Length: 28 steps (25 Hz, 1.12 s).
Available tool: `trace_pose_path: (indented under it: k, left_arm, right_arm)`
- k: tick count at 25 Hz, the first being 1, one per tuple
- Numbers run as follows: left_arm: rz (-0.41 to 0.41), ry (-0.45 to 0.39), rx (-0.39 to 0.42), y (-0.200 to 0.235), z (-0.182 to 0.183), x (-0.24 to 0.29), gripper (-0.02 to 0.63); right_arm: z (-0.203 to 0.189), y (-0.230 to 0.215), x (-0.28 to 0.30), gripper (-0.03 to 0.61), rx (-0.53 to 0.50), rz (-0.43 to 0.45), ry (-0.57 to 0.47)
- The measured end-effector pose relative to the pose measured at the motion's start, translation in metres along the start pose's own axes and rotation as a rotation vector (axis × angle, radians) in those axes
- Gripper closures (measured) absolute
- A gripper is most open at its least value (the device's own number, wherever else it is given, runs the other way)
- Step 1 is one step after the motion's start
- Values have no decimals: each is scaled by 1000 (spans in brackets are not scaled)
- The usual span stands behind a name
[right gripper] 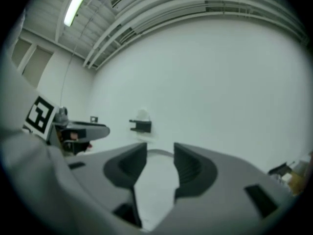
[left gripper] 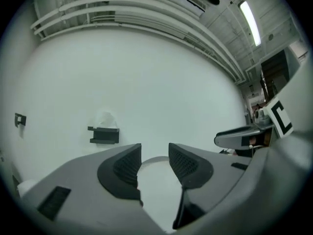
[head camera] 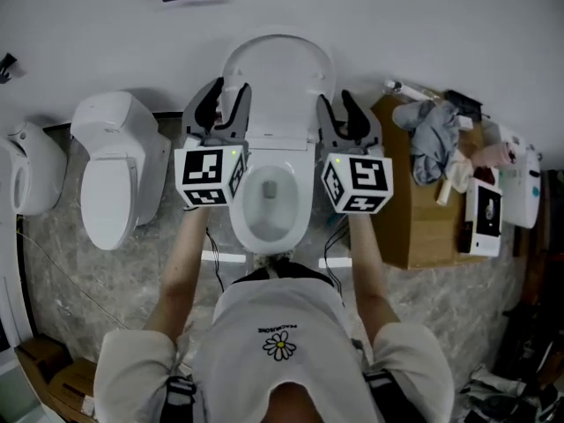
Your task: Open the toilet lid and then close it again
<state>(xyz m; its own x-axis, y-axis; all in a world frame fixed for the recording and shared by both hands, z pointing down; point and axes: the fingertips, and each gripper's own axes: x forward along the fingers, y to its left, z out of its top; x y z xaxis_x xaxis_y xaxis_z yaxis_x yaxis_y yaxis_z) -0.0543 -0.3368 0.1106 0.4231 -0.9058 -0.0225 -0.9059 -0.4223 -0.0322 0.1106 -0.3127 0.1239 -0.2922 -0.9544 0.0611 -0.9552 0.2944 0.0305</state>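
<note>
Now the toilet lid [head camera: 278, 69] stands up against the white wall [head camera: 423, 25], and the bowl [head camera: 305, 208] below it is open. My left gripper [head camera: 227, 92] is by the lid's left side and my right gripper [head camera: 337, 100] by its right. Both have jaws spread apart, pinching nothing.

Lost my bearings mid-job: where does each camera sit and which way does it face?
Head view: on the person's head, looking steeply down on the toilet, lid raised; torso, forearms, left gripper, right gripper show.
Left gripper view: on the left gripper, level along its parted jaws toward the white wall; right gripper at right.
Right gripper view: on the right gripper, parted jaws facing that wall; left gripper at left.
Shared: both gripper views show the lid's top and the black wall bracket.
</note>
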Motion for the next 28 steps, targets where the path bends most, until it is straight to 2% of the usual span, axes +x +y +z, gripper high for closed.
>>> trace_pose_path:
  k: [3, 7, 12, 16, 20, 24, 28]
  left_arm:
    - [42, 89, 44, 24, -33, 56, 398]
    - [107, 192, 72, 52, -79, 115, 382]
    - [97, 320, 75, 67, -129, 164, 382]
    - [112, 388, 71, 80, -154, 194, 382]
    - [126, 420, 64, 85, -167, 209, 382]
    - [150, 432, 76, 88, -170, 213, 384]
    - [159, 436, 102, 92, -171, 212, 430]
  right_arm:
    - [-21, -24, 57, 390, -25, 1, 78]
    - [-57, -52, 125, 390, -40, -10, 186]
    - [-102, -79, 179, 390, -84, -51, 305]
    - [-116, -94, 205, 390, -90, -79, 350]
    - [-119, -96, 216, 398, -127, -92, 366]
    - [-124, -91, 223, 436, -159, -85, 372]
    - [-124, -93, 223, 451, -140, -103, 357]
